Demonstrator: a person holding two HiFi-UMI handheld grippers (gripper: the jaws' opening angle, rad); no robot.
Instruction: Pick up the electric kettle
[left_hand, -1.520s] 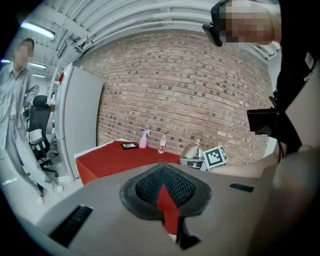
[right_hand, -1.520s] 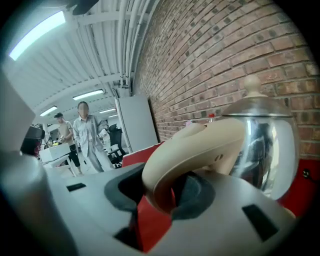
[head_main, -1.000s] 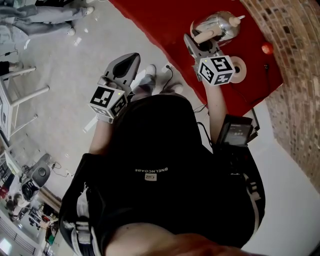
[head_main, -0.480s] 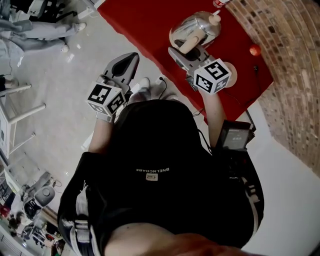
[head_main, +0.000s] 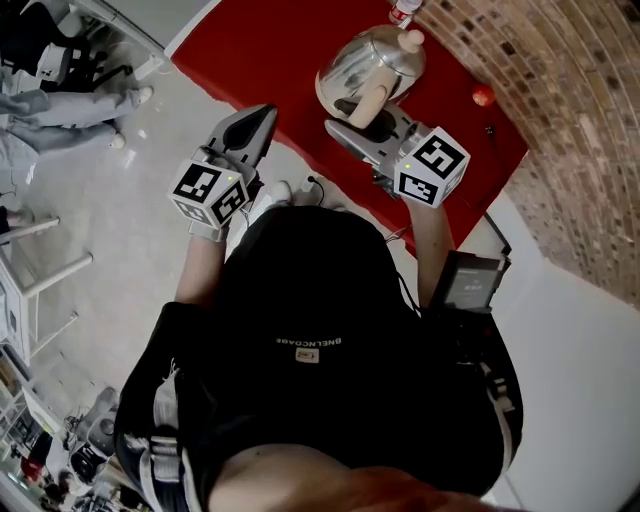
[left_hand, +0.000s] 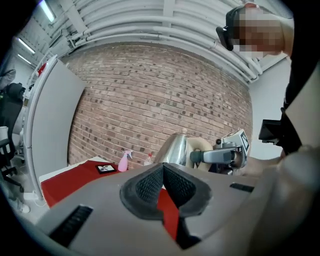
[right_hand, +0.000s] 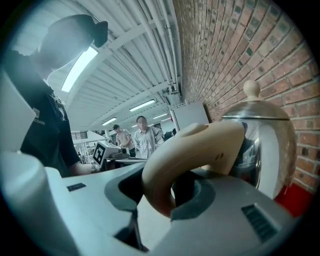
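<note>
The electric kettle (head_main: 365, 58) has a polished steel body, a cream knob and a cream handle (head_main: 372, 100). It hangs over the red table (head_main: 260, 60) with my right gripper (head_main: 362, 115) shut on that handle. In the right gripper view the handle (right_hand: 195, 150) fills the gap between the jaws, and the steel body (right_hand: 265, 145) sits just beyond. My left gripper (head_main: 262, 115) is held out over the floor near the table's edge, its pads meeting at the tip with nothing between them. From the left gripper (left_hand: 162, 167) view the kettle (left_hand: 175, 150) shows to the right, with the right gripper (left_hand: 220, 156) behind it.
A brick wall (head_main: 560, 110) runs along the table's far side. A small red ball (head_main: 483, 96) and a bottle (head_main: 402, 12) lie near it. A pink spray bottle (left_hand: 123, 161) and a black framed card (left_hand: 105, 168) sit on the table. People (right_hand: 142, 135) stand farther back.
The right gripper has risen with the kettle by its handle. The white round base seen beside the cube before is out of sight now. The left gripper has lifted slightly.
</note>
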